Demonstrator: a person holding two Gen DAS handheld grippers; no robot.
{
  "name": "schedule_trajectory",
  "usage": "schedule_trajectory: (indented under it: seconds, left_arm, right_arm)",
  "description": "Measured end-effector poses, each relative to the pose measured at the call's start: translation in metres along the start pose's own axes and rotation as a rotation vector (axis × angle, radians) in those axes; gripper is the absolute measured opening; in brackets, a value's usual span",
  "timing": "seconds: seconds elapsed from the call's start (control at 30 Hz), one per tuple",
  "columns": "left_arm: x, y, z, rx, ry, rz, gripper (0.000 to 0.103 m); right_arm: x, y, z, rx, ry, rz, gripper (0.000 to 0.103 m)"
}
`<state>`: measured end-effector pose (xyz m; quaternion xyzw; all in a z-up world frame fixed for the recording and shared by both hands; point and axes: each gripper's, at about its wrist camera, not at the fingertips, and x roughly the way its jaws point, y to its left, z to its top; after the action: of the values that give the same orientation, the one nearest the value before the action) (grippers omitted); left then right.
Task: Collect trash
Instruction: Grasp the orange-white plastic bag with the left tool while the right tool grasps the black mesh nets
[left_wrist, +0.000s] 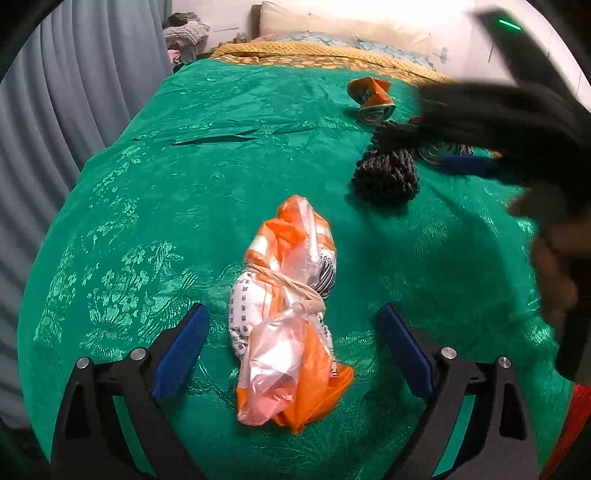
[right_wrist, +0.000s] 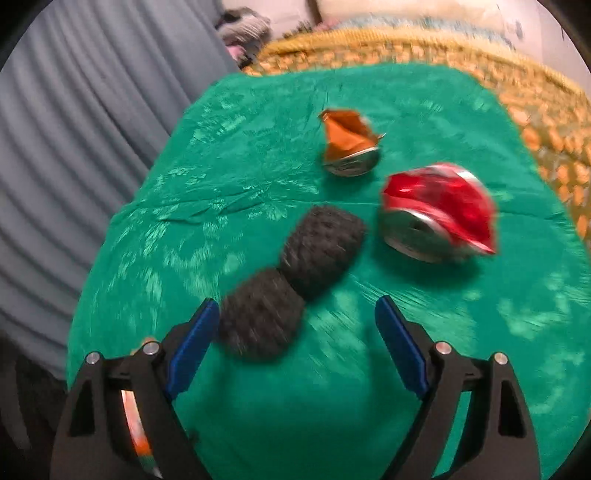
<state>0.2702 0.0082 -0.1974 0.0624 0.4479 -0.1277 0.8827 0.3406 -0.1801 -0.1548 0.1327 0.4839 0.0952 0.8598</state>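
Note:
An orange and clear plastic bag bundle (left_wrist: 288, 314) tied with string lies on the green cloth (left_wrist: 184, 184). My left gripper (left_wrist: 291, 332) is open, with the bundle between its blue fingers. A dark knitted bundle (left_wrist: 388, 177) (right_wrist: 291, 273), a crushed orange can (left_wrist: 373, 99) (right_wrist: 347, 144) and a crushed red can (right_wrist: 439, 210) lie farther back. My right gripper (right_wrist: 295, 328) is open and empty just above the near end of the knitted bundle. It shows blurred at the right of the left wrist view (left_wrist: 469, 162).
A grey curtain (left_wrist: 74, 110) hangs along the left. A yellow patterned blanket (left_wrist: 332, 55) and pillows lie beyond the green cloth. A pile of clothes (left_wrist: 184, 33) sits at the far left corner.

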Motion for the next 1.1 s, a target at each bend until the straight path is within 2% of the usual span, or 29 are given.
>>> schedule_trajectory:
  seconds: [0.1,0.13,0.17,0.33,0.37,0.57,0.73,0.83,0.9,0.93,0.97,1.0,1.1]
  left_arm:
    - [0.001,0.0,0.0,0.008,0.004,-0.006,0.095]
    - [0.001,0.0,0.0,0.01,0.005,-0.009,0.095]
    - [0.001,0.0,0.0,0.011,0.006,-0.013,0.095]
    - [0.001,0.003,0.001,0.013,0.009,-0.034,0.095]
    - [0.001,0.004,0.001,0.013,0.01,-0.037,0.095]
    - [-0.005,0.016,-0.001,-0.021,0.022,-0.061,0.095]
    - [-0.012,0.025,-0.002,-0.043,0.013,-0.109,0.095]
    - [-0.009,0.02,0.002,-0.016,0.001,-0.112,0.095]
    - [-0.007,0.014,0.005,0.005,-0.008,-0.1,0.095]
    - [-0.005,0.012,0.007,0.011,-0.008,-0.095,0.095]
    - [-0.003,0.011,0.008,0.014,-0.007,-0.09,0.095]
    - [-0.001,0.009,0.01,0.014,-0.004,-0.081,0.095]
    - [0.004,0.007,0.012,0.012,0.001,-0.054,0.094]
  right_arm:
    - [0.02,0.01,0.006,-0.006,0.026,-0.076,0.082]
    - [0.022,0.012,0.007,-0.02,0.025,-0.102,0.07]
    - [0.021,0.014,0.005,-0.041,0.014,-0.125,0.065]
    - [0.003,0.013,-0.011,-0.167,0.011,-0.103,0.052]
    - [0.0,0.012,-0.016,-0.192,0.017,-0.09,0.046]
    - [-0.033,-0.005,-0.056,-0.375,0.094,-0.034,0.046]
    - [-0.074,-0.029,-0.098,-0.45,0.179,0.026,0.046]
    - [-0.086,-0.041,-0.118,-0.466,0.205,0.006,0.046]
    - [-0.09,-0.047,-0.128,-0.463,0.203,-0.008,0.048]
    - [-0.092,-0.048,-0.131,-0.462,0.199,-0.013,0.053]
    - [-0.093,-0.05,-0.132,-0.457,0.191,-0.015,0.064]
    - [-0.094,-0.051,-0.133,-0.45,0.182,-0.013,0.067]
    - [-0.093,-0.05,-0.13,-0.411,0.172,-0.016,0.068]
